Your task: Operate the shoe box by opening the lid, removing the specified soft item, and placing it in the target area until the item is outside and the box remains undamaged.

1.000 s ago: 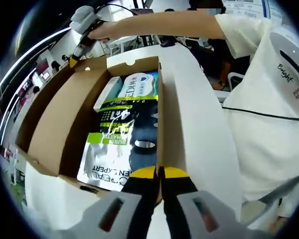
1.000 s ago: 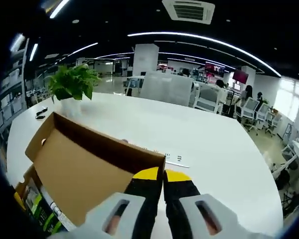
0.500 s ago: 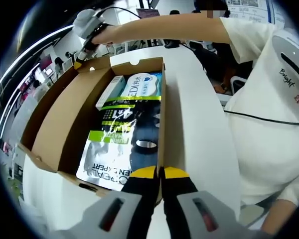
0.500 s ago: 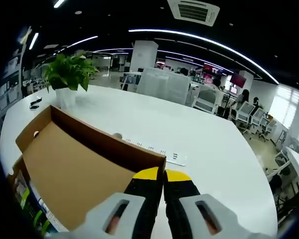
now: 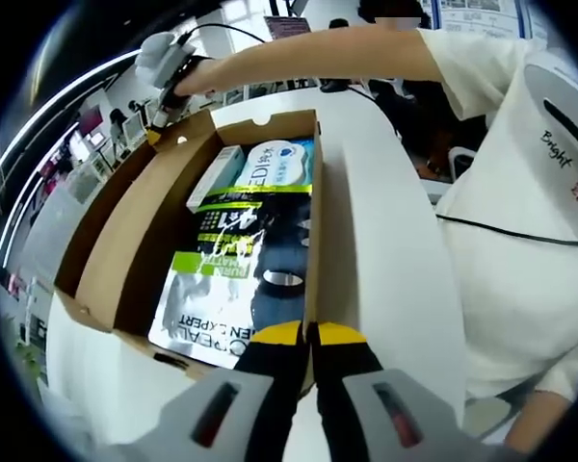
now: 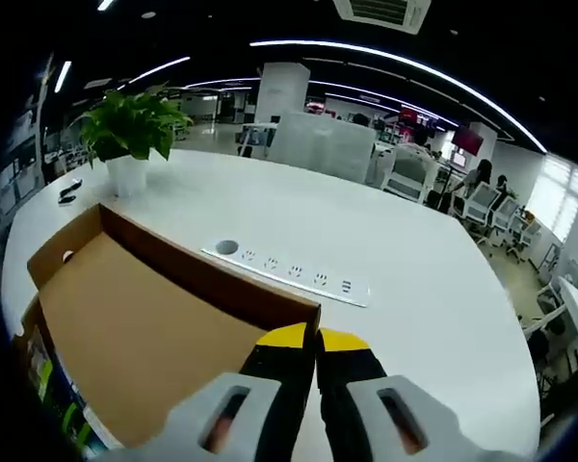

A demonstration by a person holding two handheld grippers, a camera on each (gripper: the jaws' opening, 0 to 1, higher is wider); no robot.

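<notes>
The brown cardboard shoe box [image 5: 313, 231] lies open on the white table. Inside lie a green, black and white soft pouch [image 5: 236, 279], a white and blue soft pack [image 5: 275, 164] and a small white carton [image 5: 210, 178]. My left gripper [image 5: 308, 334] is shut on the top edge of the box's near wall. The lid [image 5: 106, 231] leans outward on the far side, its plain inner face [image 6: 144, 337] turned toward the camera. My right gripper [image 6: 314, 337] is shut on the lid's free edge; it is also seen at the lid's far corner [image 5: 162, 77].
A person's arm [image 5: 308, 48] reaches across above the box, and a white shirt [image 5: 530, 221] is close on the right. A power strip [image 6: 284, 272] lies on the white table [image 6: 414, 289] beyond the lid. A potted plant [image 6: 130, 135] stands at the far left.
The right gripper has swung the lid further back and down, so the power strip behind it has come into sight. The left gripper has kept its hold on the box wall.
</notes>
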